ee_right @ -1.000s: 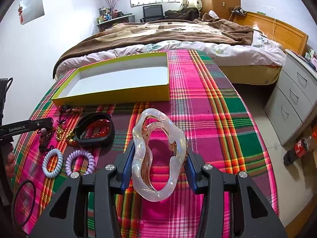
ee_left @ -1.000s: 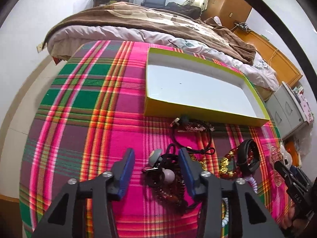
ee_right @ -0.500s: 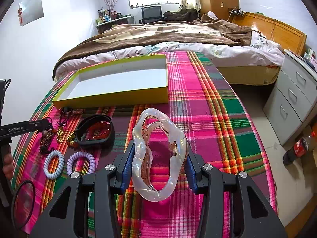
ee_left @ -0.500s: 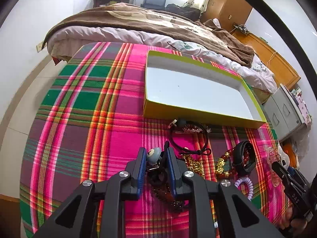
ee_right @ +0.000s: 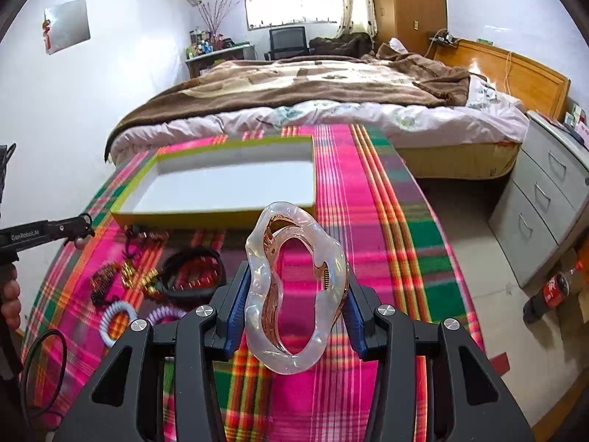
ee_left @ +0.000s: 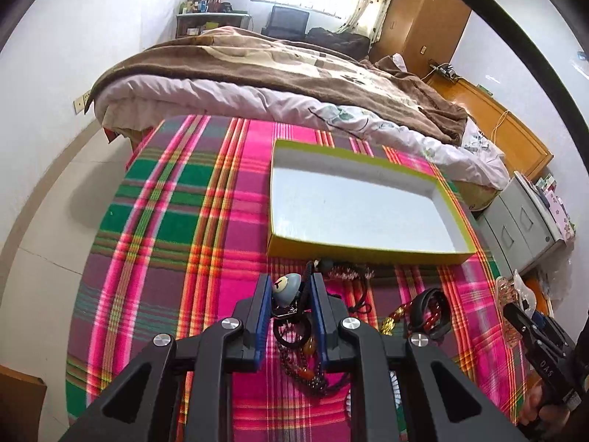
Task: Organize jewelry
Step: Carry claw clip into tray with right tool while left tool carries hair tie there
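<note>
My left gripper (ee_left: 289, 291) is shut on a bead string by its grey egg-shaped charm (ee_left: 287, 287). The dark beads (ee_left: 305, 361) hang below the jaws, above the plaid cloth. My right gripper (ee_right: 296, 276) is shut on a large translucent hair claw (ee_right: 294, 287), held upright over the cloth. A shallow yellow-green box (ee_left: 353, 254) with a white inside lies just beyond both grippers, seen also in the right wrist view as the box (ee_right: 206, 217). The left gripper's tip (ee_right: 79, 226) shows at the far left of that view.
Between the grippers on the cloth lie a black bracelet with red beads (ee_right: 195, 276), gold beads (ee_right: 136, 276), two spiral hair ties (ee_right: 114, 313) and a thin black loop (ee_right: 40, 368). A bed stands behind the table, grey drawers (ee_right: 545, 199) and a cola bottle (ee_right: 552, 289) to the right.
The left jaws closed on the grey charm and bead string, then rose with it off the cloth. The right gripper rose a little, still holding the hair claw.
</note>
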A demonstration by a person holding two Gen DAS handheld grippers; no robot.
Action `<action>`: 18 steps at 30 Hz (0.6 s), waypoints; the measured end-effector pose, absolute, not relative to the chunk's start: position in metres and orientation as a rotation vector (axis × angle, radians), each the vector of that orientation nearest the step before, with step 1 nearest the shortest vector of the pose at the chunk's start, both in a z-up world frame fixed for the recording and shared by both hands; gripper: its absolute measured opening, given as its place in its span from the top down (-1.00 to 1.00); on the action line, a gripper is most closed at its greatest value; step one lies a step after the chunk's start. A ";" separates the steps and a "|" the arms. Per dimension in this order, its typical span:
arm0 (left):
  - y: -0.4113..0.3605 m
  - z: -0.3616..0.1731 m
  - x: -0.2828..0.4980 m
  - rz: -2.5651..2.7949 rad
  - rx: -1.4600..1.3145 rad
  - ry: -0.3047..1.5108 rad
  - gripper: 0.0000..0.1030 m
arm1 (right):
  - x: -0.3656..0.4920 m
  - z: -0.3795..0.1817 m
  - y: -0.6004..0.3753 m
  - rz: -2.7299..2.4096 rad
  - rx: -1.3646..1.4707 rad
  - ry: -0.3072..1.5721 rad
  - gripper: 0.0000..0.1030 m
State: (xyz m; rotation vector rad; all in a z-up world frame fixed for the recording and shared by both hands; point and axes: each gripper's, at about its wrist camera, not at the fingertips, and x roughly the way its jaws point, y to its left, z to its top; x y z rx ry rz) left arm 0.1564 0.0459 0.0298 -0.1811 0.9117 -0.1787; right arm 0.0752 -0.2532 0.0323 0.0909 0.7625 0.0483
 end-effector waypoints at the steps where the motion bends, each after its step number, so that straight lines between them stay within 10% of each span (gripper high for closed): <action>1: 0.046 0.032 0.158 -0.180 -0.180 0.908 0.60 | 0.079 0.036 -0.253 0.051 0.087 0.757 0.11; 18: 0.026 0.042 0.241 -0.215 -0.145 0.903 0.60 | 0.184 0.041 -0.251 0.090 0.059 0.803 0.11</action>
